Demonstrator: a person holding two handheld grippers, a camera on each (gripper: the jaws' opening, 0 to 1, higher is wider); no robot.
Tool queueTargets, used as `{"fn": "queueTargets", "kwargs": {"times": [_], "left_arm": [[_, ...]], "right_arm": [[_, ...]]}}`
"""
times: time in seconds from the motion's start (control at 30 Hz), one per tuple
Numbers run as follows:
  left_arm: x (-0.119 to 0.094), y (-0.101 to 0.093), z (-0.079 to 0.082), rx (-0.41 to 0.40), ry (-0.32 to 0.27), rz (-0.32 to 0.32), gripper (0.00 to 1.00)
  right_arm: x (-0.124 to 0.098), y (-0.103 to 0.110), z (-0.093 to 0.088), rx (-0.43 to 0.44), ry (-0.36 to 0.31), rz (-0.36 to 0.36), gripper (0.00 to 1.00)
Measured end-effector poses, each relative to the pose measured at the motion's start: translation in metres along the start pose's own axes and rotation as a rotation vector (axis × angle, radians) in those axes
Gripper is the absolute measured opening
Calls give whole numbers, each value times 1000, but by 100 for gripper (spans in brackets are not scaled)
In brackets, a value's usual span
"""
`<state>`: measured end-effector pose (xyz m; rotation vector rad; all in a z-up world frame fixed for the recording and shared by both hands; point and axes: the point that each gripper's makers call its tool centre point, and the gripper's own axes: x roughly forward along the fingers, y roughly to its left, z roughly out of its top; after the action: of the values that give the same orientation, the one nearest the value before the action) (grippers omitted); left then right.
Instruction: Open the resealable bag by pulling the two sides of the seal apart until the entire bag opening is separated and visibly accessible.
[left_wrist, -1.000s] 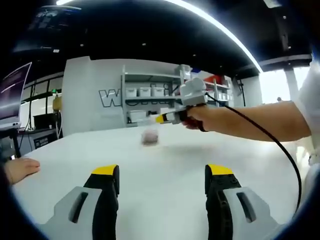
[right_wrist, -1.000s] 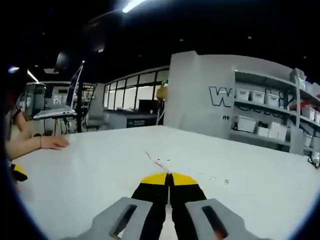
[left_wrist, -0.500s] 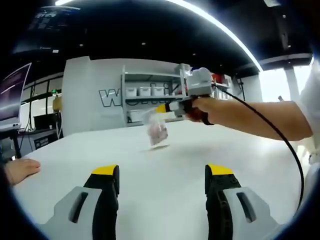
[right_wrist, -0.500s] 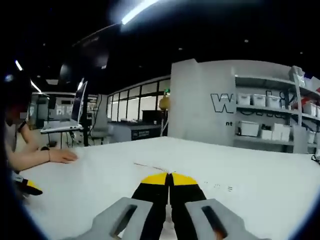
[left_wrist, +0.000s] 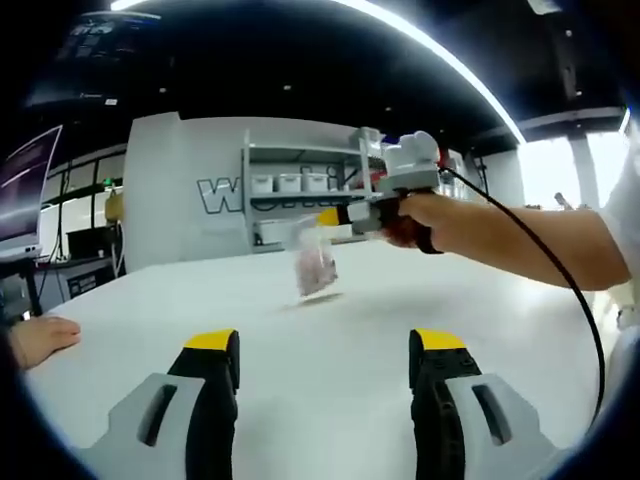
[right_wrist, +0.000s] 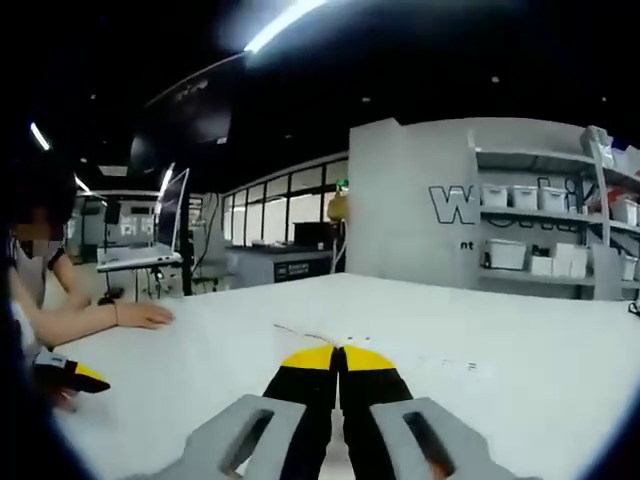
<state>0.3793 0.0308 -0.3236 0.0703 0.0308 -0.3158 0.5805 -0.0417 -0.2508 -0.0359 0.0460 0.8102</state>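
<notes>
A small clear resealable bag (left_wrist: 316, 268) with pinkish contents hangs upright, its bottom just above or touching the white table (left_wrist: 330, 400). My right gripper (left_wrist: 338, 216), held by a hand coming in from the right, is shut on the bag's top edge. In the right gripper view the right gripper (right_wrist: 340, 352) has its jaws pressed together, and a thin strip of the bag's edge (right_wrist: 306, 334) sticks out past them to the left. My left gripper (left_wrist: 325, 342) stands open low over the near table, well short of the bag. Its yellow tip (right_wrist: 72, 375) shows at the left.
A person's hand (left_wrist: 40, 338) rests on the table at the left edge. That person sits by a laptop (right_wrist: 140, 256) with an arm (right_wrist: 110, 318) on the table. Shelves with white bins (left_wrist: 300, 185) stand beyond the table's far edge.
The right gripper has risen and drifted right with the bag, so the bag now hangs instead of lying on the table. The left gripper has stayed put and open.
</notes>
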Motion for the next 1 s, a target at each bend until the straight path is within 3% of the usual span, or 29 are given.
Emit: {"fn": "queueTargets", "kwargs": {"times": [1.0], "left_arm": [[1,1,0,-14,2,2,67]], "right_arm": [[-47,36,0,44,-52,35,0]]}}
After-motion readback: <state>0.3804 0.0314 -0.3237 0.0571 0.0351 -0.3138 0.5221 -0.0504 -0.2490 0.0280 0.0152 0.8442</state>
